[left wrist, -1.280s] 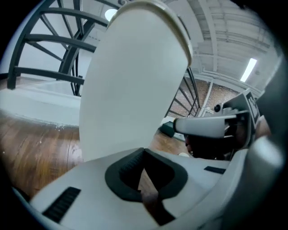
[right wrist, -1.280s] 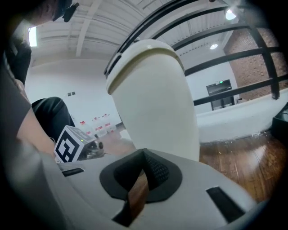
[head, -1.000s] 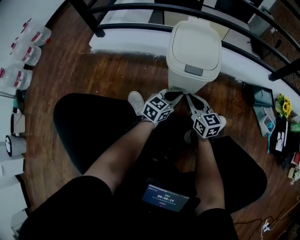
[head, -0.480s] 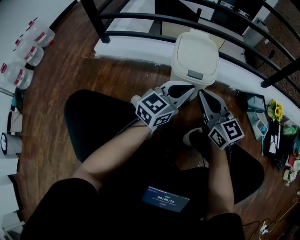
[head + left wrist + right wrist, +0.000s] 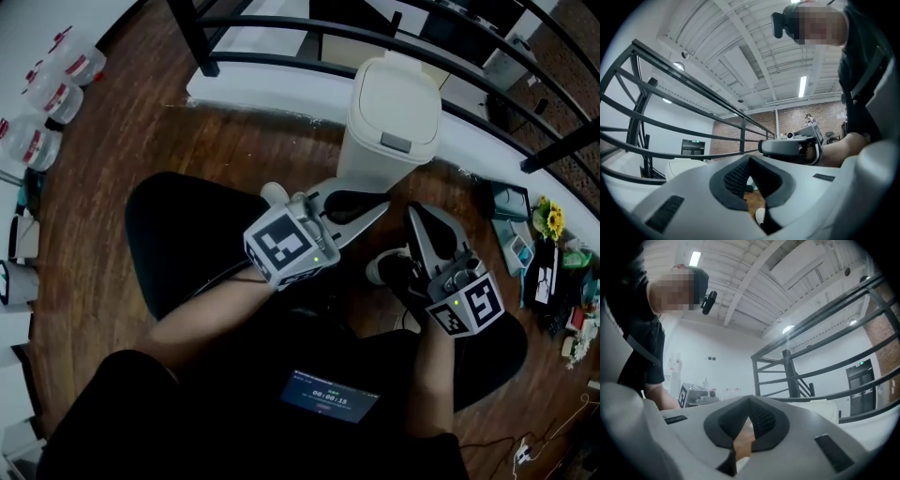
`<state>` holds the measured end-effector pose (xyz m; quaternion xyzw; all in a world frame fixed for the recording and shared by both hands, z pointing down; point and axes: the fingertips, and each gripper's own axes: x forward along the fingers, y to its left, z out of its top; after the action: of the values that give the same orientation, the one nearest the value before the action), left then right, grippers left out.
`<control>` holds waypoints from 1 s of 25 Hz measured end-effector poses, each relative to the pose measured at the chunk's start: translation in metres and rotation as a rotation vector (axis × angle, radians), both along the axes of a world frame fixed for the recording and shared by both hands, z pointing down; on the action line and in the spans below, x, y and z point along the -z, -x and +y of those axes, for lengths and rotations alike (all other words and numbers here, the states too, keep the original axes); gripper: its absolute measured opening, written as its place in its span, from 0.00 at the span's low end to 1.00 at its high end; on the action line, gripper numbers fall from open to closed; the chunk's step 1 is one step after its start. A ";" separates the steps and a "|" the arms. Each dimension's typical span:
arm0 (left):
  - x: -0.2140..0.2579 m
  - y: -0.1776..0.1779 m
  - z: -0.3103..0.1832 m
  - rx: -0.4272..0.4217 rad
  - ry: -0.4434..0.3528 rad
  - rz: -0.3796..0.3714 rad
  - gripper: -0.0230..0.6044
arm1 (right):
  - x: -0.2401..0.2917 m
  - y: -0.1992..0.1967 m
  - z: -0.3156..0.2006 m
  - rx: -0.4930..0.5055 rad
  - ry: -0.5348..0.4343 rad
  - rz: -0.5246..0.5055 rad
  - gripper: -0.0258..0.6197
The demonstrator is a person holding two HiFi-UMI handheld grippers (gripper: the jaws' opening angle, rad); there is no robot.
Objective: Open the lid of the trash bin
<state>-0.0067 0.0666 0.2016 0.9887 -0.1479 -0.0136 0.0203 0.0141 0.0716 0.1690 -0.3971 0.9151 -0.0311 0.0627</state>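
On head view only: lid (image 5: 397,96) down | left gripper (image 5: 381,204), right gripper (image 5: 414,214) closed

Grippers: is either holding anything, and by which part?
Nothing is held: the left gripper and right gripper are both shut, empty, clear of the trash bin.

Head view dim, with a dark vignette at the corners. Cream plastic lidded trash bin (image 5: 392,112) is the brightest spot; heavy soft shadow on the brown wood floor (image 5: 187,159) just below it. Gripper views: strong fisheye, black round borders, blurry foreground, white ceiling strip light (image 5: 802,86) glaring.
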 end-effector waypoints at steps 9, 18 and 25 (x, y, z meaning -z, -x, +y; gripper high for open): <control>-0.027 0.009 0.002 -0.021 0.010 0.015 0.07 | -0.035 0.021 0.001 0.022 -0.017 0.038 0.07; -0.019 0.013 0.002 -0.015 -0.014 0.031 0.07 | -0.043 0.022 0.001 0.012 -0.004 0.052 0.07; -0.024 0.012 0.001 -0.010 -0.014 0.014 0.07 | -0.050 0.022 -0.001 0.015 0.009 0.052 0.07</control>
<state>-0.0192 0.0681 0.2259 0.9894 -0.1427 -0.0215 0.0145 -0.0083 0.0709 0.2186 -0.3911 0.9193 -0.0252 0.0366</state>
